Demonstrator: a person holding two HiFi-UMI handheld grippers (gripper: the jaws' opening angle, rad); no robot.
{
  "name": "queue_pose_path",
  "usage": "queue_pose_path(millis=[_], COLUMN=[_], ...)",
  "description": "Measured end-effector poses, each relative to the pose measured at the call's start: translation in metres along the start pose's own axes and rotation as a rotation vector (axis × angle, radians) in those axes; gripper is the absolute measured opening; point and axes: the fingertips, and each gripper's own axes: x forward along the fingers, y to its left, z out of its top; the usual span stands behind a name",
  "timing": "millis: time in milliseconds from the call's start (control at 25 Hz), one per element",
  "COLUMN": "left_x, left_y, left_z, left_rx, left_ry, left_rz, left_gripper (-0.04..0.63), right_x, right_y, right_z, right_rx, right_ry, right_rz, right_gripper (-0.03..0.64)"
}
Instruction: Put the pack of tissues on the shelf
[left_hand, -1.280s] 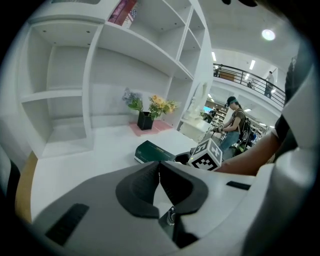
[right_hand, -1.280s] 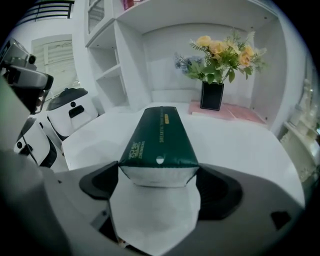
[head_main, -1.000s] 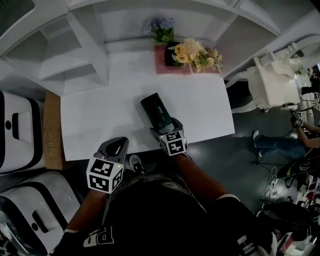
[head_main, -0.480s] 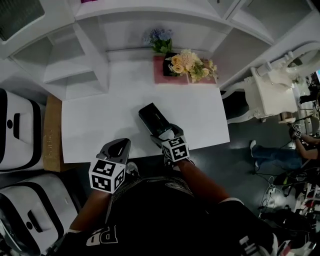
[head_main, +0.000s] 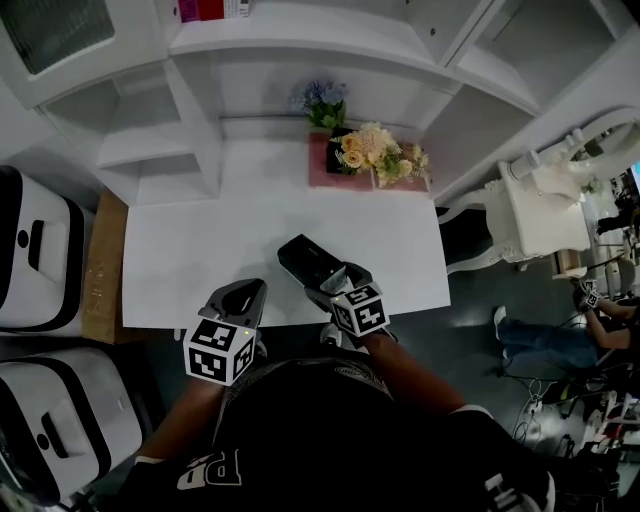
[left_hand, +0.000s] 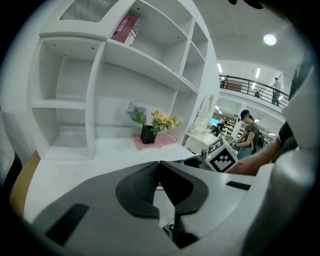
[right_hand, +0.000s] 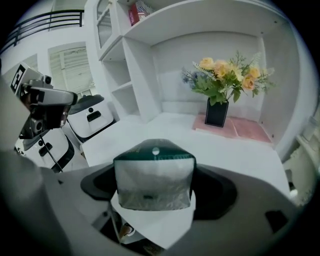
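Right gripper: your right gripper (head_main: 325, 278) has its jaws closed onto the near end of the pack of tissues (head_main: 305, 256), one jaw against each long side; your right gripper view shows the pack's pale end panel filling the gap between the pads
Pack of tissues: dark green, lying lengthwise away from you over the near middle of the table (head_main: 190, 250), just inside its near edge; no view settles whether its underside rests on the top or hangs clear of it
Left gripper: your left gripper (head_main: 243, 293) has its jaws pressed together with nothing between them, as your left gripper view shows; it is at the near edge of the table, to the left of the pack and apart from it
Shelf unit: the white shelf unit (head_main: 300, 45) stands along the far side of the table, well apart from the pack; it has open compartments at left and right, and red books (head_main: 212, 9) stand on an upper level at the far left
Far side of table: flowers (head_main: 378, 150) in a black vase (head_main: 336, 158) stand on a pink mat (head_main: 318, 175) at the far middle, beneath the shelf
Surroundings: a white chair (head_main: 540, 215) stands to the right of the table; white-and-black cases (head_main: 35, 260) sit on the floor to the left
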Motion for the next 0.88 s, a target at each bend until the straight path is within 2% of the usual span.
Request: queue_pose_path(millis=[240, 440, 880], left_x=[0.001, 0.006, 0.004], left_y=[0.000, -0.004, 0.006], left_z=[0.005, 0.010, 0.029], left_rx=[0.005, 0.027, 0.041], left_ry=[-0.011, -0.001, -0.037], left_rz=[0.002, -0.019, -0.006], left_gripper=[0.015, 0.017, 0.017], right_x=[-0.008, -0.012, -0.055], right_y=[0.005, 0.004, 0.011], right_z=[0.003, 0.003, 0.050], right_rx=[0.006, 0.053, 0.089], right_ry=[-0.008, -0.019, -0.152], right_rz=[0.026, 0.040, 0.048], right_gripper=[0.442, 0.439, 0.439])
